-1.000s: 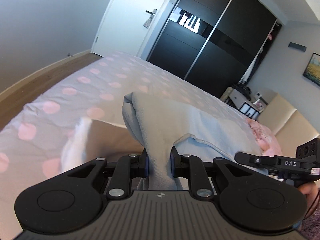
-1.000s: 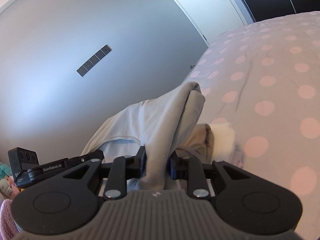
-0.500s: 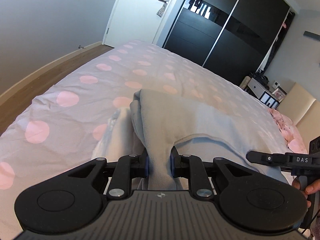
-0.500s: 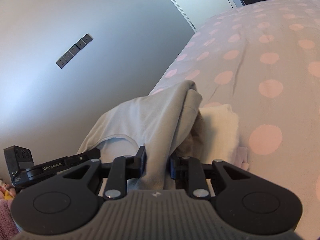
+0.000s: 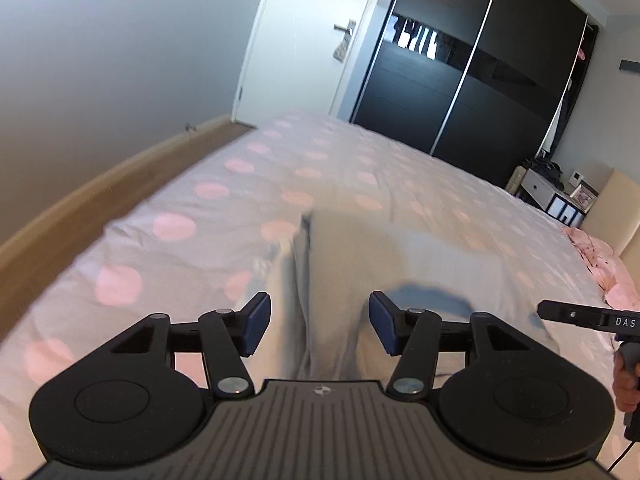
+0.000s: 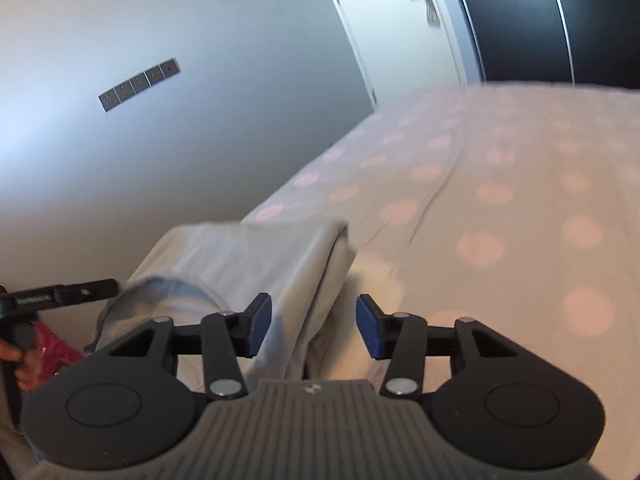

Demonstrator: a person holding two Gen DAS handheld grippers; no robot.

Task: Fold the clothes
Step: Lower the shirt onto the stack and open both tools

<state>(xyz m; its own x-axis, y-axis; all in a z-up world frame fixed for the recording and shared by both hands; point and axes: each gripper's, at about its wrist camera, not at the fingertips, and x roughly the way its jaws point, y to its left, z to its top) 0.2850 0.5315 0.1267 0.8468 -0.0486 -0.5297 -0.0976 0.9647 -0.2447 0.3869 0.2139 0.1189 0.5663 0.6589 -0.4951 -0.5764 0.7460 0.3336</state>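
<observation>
**Both grippers off the shirt, fold resting on bed**

Bed (image 5: pixel 208 216) with the pink-dot cover carries everything. Grey shirt (image 5: pixel 384 256) lies folded on it near the edge, on top of a white and tan pile (image 6: pixel 380 280). Left hand-held gripper (image 5: pixel 318 330) is released, jaws spread either side of the cloth. Right hand-held gripper (image 6: pixel 314 330) likewise released, holding nothing. Risk: the loose top layer could slide off the uneven pile, or a finger snags the fold on pulling back.
</observation>
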